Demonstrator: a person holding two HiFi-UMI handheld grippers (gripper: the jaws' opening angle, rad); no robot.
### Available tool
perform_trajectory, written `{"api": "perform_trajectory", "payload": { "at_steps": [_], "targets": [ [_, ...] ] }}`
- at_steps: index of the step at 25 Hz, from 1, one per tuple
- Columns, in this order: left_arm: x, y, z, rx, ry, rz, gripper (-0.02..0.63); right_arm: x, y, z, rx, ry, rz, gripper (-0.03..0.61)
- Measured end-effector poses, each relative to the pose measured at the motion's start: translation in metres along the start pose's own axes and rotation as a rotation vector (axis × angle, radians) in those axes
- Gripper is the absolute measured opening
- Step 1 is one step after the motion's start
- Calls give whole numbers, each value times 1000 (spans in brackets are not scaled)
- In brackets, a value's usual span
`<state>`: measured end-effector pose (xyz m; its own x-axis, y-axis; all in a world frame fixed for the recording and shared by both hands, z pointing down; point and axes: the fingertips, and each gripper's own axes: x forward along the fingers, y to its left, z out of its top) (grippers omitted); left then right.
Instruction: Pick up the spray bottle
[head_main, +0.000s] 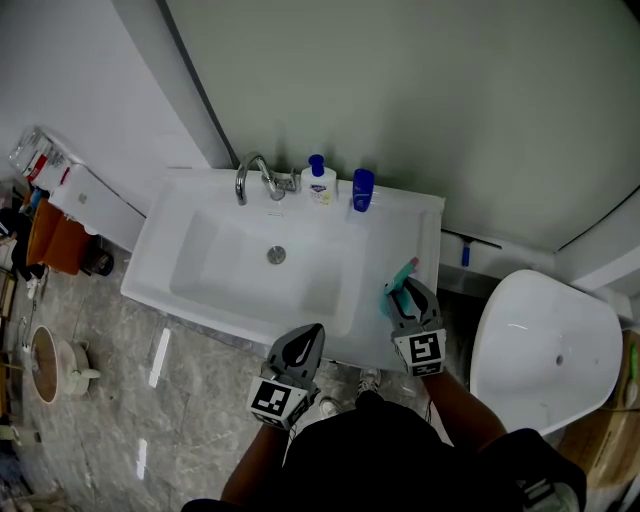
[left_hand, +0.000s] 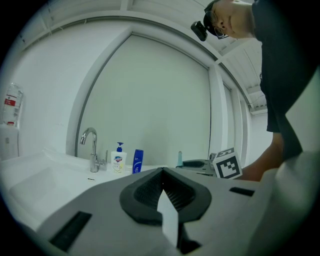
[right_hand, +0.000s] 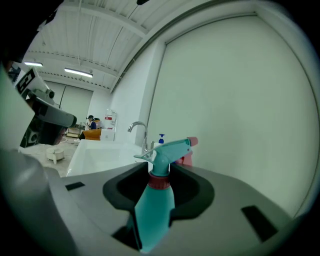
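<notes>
Head view: your right gripper pinches the teal spray bottle above the right rim of the white sink. Your left gripper hangs at its front edge, over grey floor tiles.

Left gripper view: jaws pressed together, empty.

Right gripper view: the bottle stands upright, nozzle pointing right, toward the pale wall.

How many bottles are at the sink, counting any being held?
3. White pump bottle beside the tap; blue bottle right of it; teal spray bottle gripped in the right tool. Others may be hidden.
</notes>
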<state>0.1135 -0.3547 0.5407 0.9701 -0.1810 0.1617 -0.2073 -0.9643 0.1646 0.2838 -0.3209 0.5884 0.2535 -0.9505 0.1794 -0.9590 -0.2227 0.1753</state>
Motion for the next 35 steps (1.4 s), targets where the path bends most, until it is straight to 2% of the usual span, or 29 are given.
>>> {"api": "perform_trajectory", "payload": {
  "at_steps": [3, 8, 14, 18, 22, 29, 35],
  "targets": [
    [-2, 1, 2, 1, -6, 3, -5, -4, 1, 23, -28, -49, -5, 133],
    [-5, 0, 3, 1, -8, 1, -5, -11, 8, 60, -18, -128, 15, 133],
    [-14, 7, 5, -3, -29, 22, -5, -24, 24, 105, -85, -199, 54, 132],
    [-22, 12, 7, -22, -44, 39, -5, -36, 35, 132, -73, -274, 97, 130],
    [-22, 15, 15, 2, -58, 45, -5, -48, 48, 159, -49, -351, 157, 130],
    [-24, 16, 26, 17, -79, 41, -5, -65, 65, 180, -38, -390, 199, 130],
    [-28, 17, 31, 16, -101, 45, -5, -75, 80, 179, -29, -396, 212, 130]
  ]
}}
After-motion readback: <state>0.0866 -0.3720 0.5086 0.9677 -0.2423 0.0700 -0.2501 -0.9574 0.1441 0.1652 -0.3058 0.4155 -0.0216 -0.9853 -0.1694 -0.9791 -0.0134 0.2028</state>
